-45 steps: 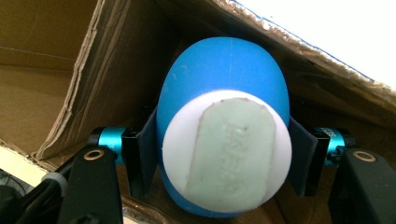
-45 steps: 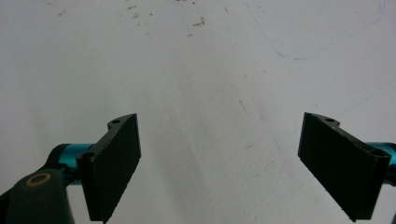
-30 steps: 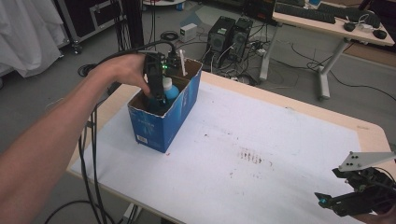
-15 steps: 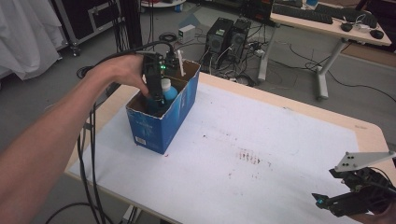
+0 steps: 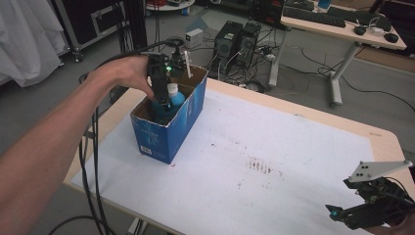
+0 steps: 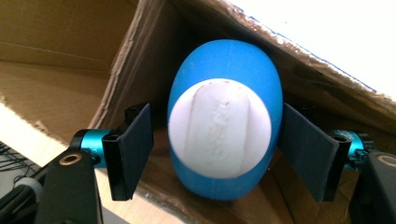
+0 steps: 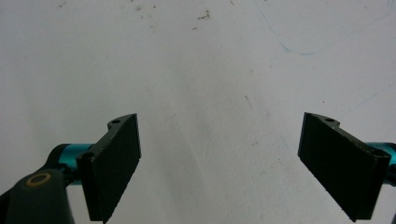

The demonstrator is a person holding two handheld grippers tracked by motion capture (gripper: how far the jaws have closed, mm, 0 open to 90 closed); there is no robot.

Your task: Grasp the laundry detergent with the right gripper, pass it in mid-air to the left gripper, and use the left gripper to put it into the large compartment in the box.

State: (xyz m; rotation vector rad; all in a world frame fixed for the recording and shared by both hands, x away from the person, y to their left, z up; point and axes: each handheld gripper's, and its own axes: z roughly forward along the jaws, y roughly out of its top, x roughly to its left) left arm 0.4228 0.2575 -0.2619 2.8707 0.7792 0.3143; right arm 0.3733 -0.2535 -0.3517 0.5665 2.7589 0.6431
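I see the blue bottle with its white cap standing upright between my left gripper's two jaws, cap end facing the camera. The jaws stand one on each side of the bottle's body. One pad sits just beside the blue wall with a thin gap showing; the other pad looks to be at the wall or nearly so, and I cannot tell for certain whether it touches. So the jaws are parted to roughly the bottle's width and I do not read a firm grip.

Behind the bottle, past my jaw tips, brown cardboard walls meet in a corner, and the bottle sits close into that corner. From the high view, the bottle stands inside the open blue cardboard box, and my left gripper reaches down into the box mouth from above, with the hand behind it and black cables trailing off the near edge. A thin white stick rises from the box just beyond the gripper.

The box stands on the white table top, near its far corner on my left-hand side.

My right gripper has its jaws spread wide, with nothing between them, and bare white table surface with small dark specks lies ahead of them. In the high view the right gripper hangs low at the near edge, well apart from the box.
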